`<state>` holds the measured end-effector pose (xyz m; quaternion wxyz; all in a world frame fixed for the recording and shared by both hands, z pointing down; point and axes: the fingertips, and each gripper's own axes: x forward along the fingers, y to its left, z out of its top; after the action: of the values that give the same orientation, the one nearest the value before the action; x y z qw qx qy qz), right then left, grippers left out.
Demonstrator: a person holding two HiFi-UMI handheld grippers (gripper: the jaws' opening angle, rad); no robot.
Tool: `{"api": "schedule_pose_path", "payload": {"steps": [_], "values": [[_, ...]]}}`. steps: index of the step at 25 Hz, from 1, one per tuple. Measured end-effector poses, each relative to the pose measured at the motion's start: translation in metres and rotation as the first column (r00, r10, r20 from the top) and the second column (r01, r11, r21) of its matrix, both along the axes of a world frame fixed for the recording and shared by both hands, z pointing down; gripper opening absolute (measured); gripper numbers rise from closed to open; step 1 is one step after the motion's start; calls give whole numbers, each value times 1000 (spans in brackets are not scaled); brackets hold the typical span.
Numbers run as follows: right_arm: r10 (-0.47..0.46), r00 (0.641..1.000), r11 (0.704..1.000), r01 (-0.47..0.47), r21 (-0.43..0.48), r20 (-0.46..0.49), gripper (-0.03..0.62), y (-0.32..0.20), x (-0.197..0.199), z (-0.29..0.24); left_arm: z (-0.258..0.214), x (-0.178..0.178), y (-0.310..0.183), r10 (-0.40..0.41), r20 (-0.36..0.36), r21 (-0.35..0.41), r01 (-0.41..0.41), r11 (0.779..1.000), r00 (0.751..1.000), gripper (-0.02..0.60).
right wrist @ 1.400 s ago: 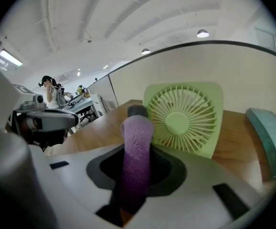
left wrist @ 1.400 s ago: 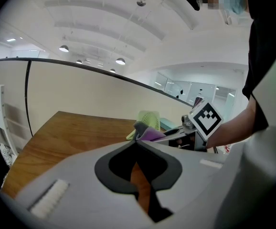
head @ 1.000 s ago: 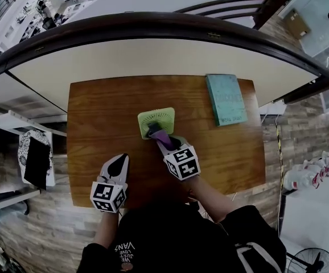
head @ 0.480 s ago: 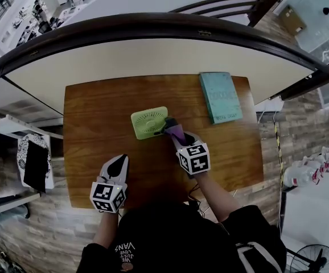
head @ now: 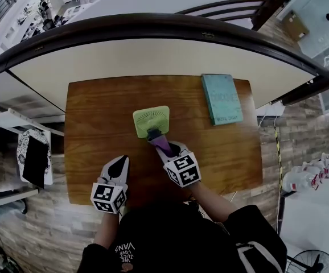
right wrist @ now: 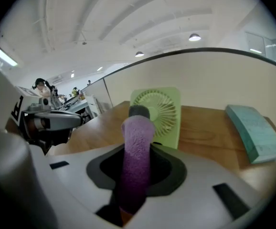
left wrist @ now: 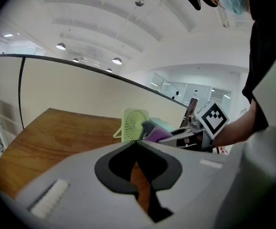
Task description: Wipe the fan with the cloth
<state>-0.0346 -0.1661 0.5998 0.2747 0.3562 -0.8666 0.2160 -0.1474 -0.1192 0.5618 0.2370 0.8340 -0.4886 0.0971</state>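
Cloth (head: 160, 141) in right tongs (head: 165, 147), at fan (head: 151, 118).

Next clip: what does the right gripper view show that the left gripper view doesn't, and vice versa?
Only the right gripper view: the purple cloth seen lengthwise, clamped between the jaws of the right gripper. Only the left gripper view: the left gripper shut on nothing, and the right gripper's marker cube from the side. Both: the green fan upright on the wooden table, with the cloth's tip at its grille.
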Motion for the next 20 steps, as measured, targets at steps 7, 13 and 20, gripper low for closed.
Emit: {"api": "schedule_pose_path", "payload": {"steps": [7, 13, 20], "values": [[-147, 989, 989, 147, -16, -5, 98, 7, -61, 25, 2, -17, 21, -64, 16, -12, 65, 998, 998, 9], [-158, 986, 987, 156, -29, -53, 98, -2, -62, 45, 7, -29, 33, -115, 21, -29, 115, 993, 993, 9], [-96, 992, 995, 94, -31, -80, 98, -11, -30, 47, 8, -27, 32, -121, 15, -27, 121, 992, 993, 9]]}}
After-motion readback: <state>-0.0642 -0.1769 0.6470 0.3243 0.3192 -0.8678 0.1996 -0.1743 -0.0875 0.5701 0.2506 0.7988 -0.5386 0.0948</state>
